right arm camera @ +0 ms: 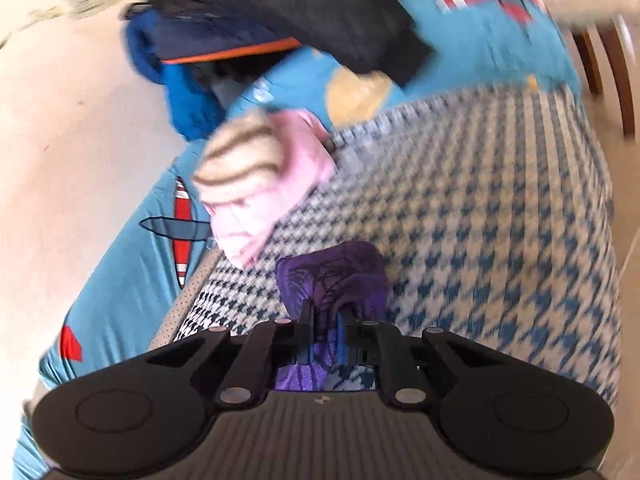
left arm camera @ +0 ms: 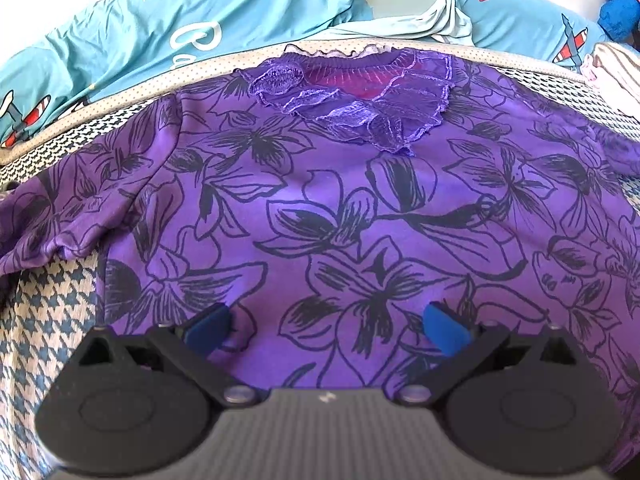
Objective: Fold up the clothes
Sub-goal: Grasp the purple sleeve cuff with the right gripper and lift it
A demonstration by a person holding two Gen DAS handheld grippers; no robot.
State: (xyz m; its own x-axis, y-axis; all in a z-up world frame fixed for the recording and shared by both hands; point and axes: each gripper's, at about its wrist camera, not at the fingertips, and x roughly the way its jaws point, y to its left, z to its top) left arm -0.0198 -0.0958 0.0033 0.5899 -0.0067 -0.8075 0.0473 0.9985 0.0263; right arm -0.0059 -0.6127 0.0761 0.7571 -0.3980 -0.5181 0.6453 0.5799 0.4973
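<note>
Though partly legible, white script on teal bedding (left arm camera: 132, 36) at 11 o'clock reads only "Ca". Spread flat on houndstooth bed cover (left arm camera: 52, 304): thin purple blouse (left arm camera: 352, 200), black outlined flowers, ruffled lace at ribbed neckline toward 12. Above its lower part, left gripper (left arm camera: 326, 326), blue fingers (left arm camera: 444, 326) parted, holding nothing. Right gripper (right arm camera: 326, 336) clamped on purple sleeve end (right arm camera: 332, 268); fuzzy pink garment (right arm camera: 260, 184) at 10 o'clock, blurred.

Your left gripper (left arm camera: 326, 326) has blue fingertips (left arm camera: 444, 326) on black linkage arms, silver pivot screws, round black side housings and a ribbed grey body bearing a small white mark. Your right gripper (right arm camera: 326, 338) looks the same: black arms, blue pads (right arm camera: 342, 340), silver screws, ribbed grey body.
</note>
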